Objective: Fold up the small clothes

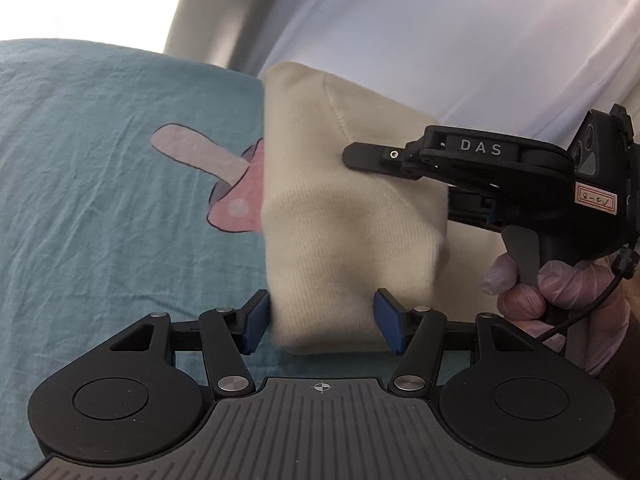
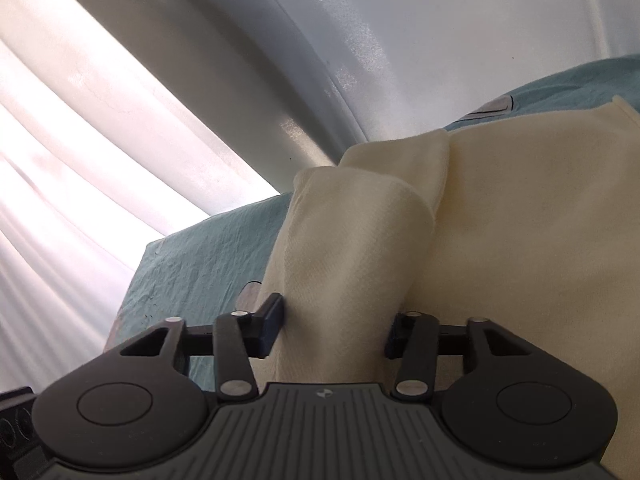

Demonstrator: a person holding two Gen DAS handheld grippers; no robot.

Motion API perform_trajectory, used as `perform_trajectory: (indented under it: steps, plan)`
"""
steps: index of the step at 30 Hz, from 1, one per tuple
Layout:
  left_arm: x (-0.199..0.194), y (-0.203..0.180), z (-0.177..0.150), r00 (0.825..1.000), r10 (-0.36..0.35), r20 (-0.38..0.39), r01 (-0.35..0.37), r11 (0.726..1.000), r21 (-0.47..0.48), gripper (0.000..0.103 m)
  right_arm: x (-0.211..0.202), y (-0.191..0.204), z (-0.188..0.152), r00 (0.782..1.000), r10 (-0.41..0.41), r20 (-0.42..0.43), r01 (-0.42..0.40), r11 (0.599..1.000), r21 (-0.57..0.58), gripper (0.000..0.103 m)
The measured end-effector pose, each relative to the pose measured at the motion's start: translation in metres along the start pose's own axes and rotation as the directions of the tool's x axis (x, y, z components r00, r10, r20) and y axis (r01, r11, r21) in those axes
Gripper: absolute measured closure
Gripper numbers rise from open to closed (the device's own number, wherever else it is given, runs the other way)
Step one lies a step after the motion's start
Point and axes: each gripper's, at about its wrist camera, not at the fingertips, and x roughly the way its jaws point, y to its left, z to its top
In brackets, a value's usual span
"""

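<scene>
A cream knitted garment (image 1: 340, 208) lies folded into a thick strip on the teal sheet (image 1: 100, 184). My left gripper (image 1: 322, 326) straddles its near end, and both blue pads (image 1: 256, 322) press the sides of the bundle. My right gripper (image 1: 360, 158) comes in from the right over the garment's far part, seen side-on, held by a gloved hand (image 1: 520, 292). In the right wrist view a raised fold of the cream garment (image 2: 344, 264) stands between the right gripper's (image 2: 334, 330) fingers, with both pads against it. The rest of the garment spreads out to the right.
The teal sheet carries a pink and grey printed figure (image 1: 236, 196) just left of the garment. A white wall (image 1: 440, 40) and a bright curtain (image 2: 80, 152) stand behind the far edge of the bed (image 2: 224, 216).
</scene>
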Motion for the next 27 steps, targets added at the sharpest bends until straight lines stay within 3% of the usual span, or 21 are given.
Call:
perform_trajectory:
  steps: [1, 3, 7, 9, 12, 15, 22, 27]
  plan:
    - [-0.001, -0.001, -0.001, 1.000, 0.000, 0.000, 0.000, 1.000, 0.003, 0.040, -0.001, 0.001, -0.002, 1.000, 0.000, 0.010, 0.000, 1.000, -0.015, 0.076]
    - [-0.005, -0.002, -0.003, 1.000, -0.002, -0.001, 0.002, 1.000, 0.015, 0.040, -0.003, 0.005, -0.003, 1.000, 0.000, 0.025, 0.001, 0.999, -0.047, 0.078]
    - [-0.006, -0.002, -0.008, 1.000, -0.011, -0.015, 0.012, 1.000, 0.021, 0.034, -0.001, 0.005, 0.001, 1.000, 0.011, 0.012, -0.011, 0.999, -0.033, 0.062]
    - [-0.006, -0.004, -0.012, 1.000, -0.013, -0.024, 0.013, 1.000, 0.020, 0.034, 0.002, 0.005, 0.002, 1.000, 0.010, 0.003, -0.010, 1.000, -0.025, 0.062]
    - [-0.005, -0.008, -0.013, 1.000, 0.001, -0.019, 0.000, 1.000, 0.029, 0.034, 0.002, 0.014, 0.000, 0.999, -0.039, 0.025, 0.041, 0.996, -0.082, 0.080]
    - [-0.006, -0.010, -0.011, 1.000, 0.002, -0.019, -0.002, 1.000, 0.024, 0.033, -0.013, 0.029, -0.003, 0.992, -0.094, 0.087, 0.108, 0.981, -0.162, 0.084]
    - [-0.004, -0.027, -0.007, 1.000, -0.025, -0.014, 0.026, 0.998, 0.056, 0.029, -0.072, 0.025, -0.002, 0.949, -0.198, 0.246, 0.260, 0.932, -0.253, 0.085]
    - [0.007, -0.039, -0.010, 0.998, -0.049, -0.046, 0.052, 0.996, 0.074, 0.029, -0.096, -0.009, -0.005, 0.912, -0.307, 0.273, 0.371, 0.900, -0.228, 0.085]
